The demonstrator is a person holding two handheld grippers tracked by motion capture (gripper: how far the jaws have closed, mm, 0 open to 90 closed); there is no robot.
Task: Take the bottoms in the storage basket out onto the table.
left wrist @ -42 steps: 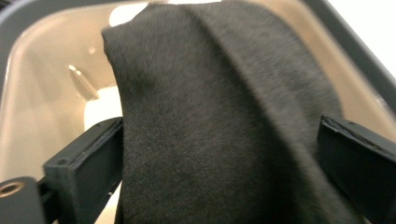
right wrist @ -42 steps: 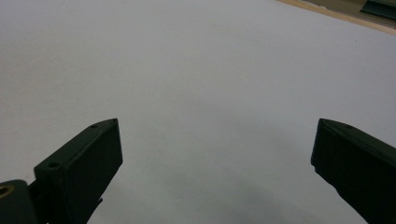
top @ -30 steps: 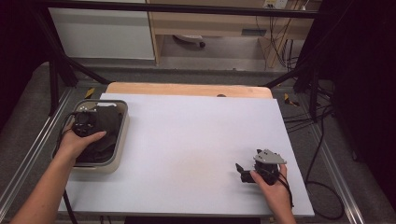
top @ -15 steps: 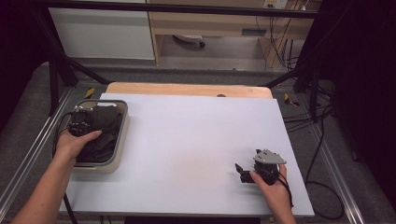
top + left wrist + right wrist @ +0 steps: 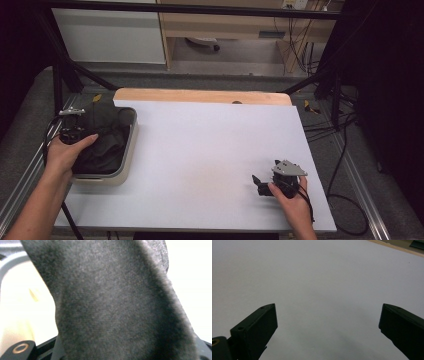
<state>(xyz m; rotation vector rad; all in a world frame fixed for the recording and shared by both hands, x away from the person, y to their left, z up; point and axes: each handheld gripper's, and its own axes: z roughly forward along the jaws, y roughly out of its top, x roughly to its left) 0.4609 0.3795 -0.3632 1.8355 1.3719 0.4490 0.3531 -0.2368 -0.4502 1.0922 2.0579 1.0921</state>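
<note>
Pretty much the whole white table top (image 5: 210, 150) is open, so a hand could sweep across the middle and the far side with nothing to bump. Obstacles sit at the edges. On the left edge there's the cream bin (image 5: 127, 160), stuffed with dark cloth (image 5: 107, 145), and the left gripper (image 5: 72, 125) parked over it, clamped on that cloth, so that corner is crowded. Near the front right corner the right gripper (image 5: 257, 182) rests on the surface with its 2 jaws spread wide and only bare table between and ahead of them.
</note>
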